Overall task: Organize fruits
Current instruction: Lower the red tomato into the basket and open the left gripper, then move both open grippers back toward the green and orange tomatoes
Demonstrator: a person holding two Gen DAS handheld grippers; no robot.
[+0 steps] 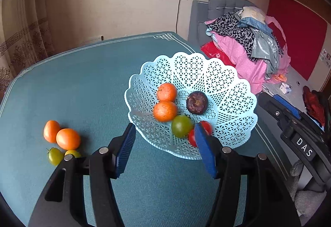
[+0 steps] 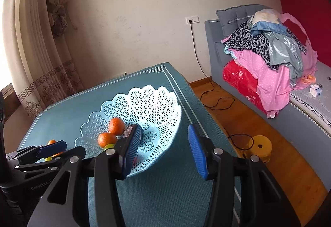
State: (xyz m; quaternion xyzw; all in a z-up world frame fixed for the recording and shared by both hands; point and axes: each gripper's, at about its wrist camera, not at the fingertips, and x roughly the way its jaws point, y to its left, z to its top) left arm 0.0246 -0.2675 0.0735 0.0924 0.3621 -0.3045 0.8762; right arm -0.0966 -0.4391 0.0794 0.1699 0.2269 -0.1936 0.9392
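Pale blue lattice basket [image 1: 227,82] sits on the teal table cover [image 1: 82,82], toward its right side. Inside: two oranges [image 1: 165,111] touching each other at left, a dark purple fruit [image 1: 197,102] just right of them, a green tomato [image 1: 181,126] below the oranges, and a red tomato [image 1: 192,138] partly hidden behind a blue pad.

Loose on the cover, well left of the basket: two more oranges in contact [image 1: 68,138], and two small yellow-green tomatoes [image 1: 55,156] just below them, one partly behind the gripper frame.

Left gripper [image 1: 164,150] hovers above the near rim of the basket, jaws spread wide, nothing between them. Right gripper [image 2: 162,151] is also spread wide and empty; in its own view the left pad overlaps the basket's near side, the right pad stands over bare cover beyond the rim. From the left wrist view its body shows at the right edge, beside the basket.

Beyond the table: grey sofa [image 2: 213,41] heaped with pink and patterned clothes [image 2: 275,65], wall socket with black cord [image 2: 192,19], yellow stool [image 2: 260,146] on the wood floor, curtain [image 2: 41,41] at left.
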